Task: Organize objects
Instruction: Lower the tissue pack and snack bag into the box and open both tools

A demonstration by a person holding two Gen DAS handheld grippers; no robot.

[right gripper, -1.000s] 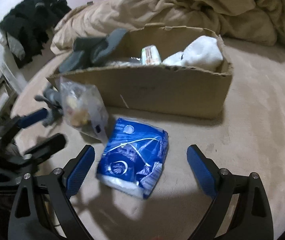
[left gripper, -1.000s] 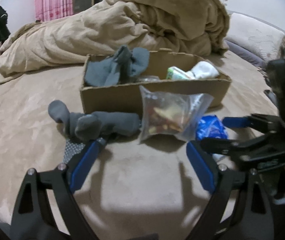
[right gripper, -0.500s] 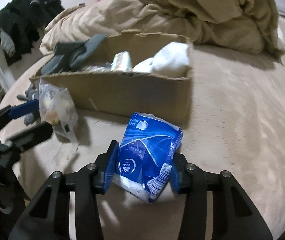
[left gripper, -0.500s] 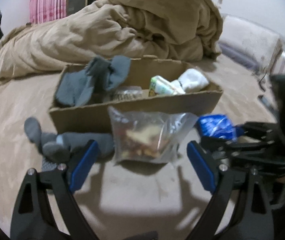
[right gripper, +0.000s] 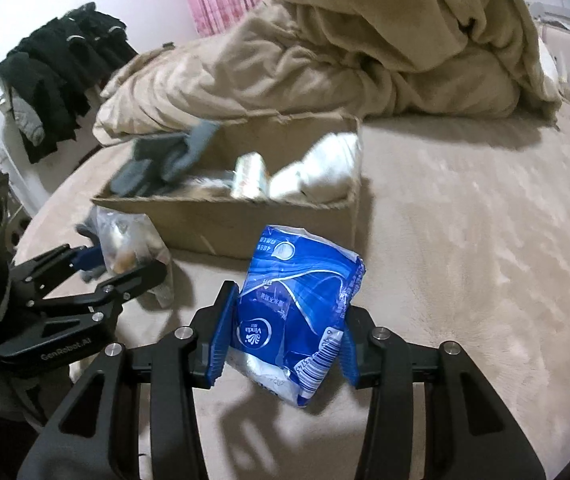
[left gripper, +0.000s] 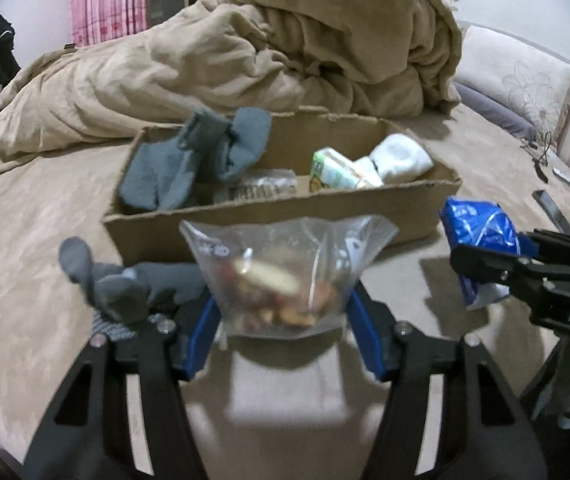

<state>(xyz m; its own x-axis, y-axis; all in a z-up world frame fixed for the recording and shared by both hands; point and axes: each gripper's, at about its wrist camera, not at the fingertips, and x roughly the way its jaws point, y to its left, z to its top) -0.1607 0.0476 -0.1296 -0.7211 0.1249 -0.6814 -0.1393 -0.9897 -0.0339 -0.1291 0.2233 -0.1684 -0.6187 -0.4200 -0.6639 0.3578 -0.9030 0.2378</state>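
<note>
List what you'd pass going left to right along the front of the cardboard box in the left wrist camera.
Loose grey socks → clear snack bag between the left gripper fingers → blue tissue pack held by the right gripper.

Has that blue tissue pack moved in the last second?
Yes. The blue tissue pack, clamped by the right gripper, has lifted off the bed toward the cardboard box.

Each camera sits just behind its own tool, low over the bed [left gripper: 37,240] and facing the cardboard box [left gripper: 277,216] close ahead. Both views share the box and the heaped blanket [right gripper: 385,48] beyond, and each sees the other tool at its side.
</note>
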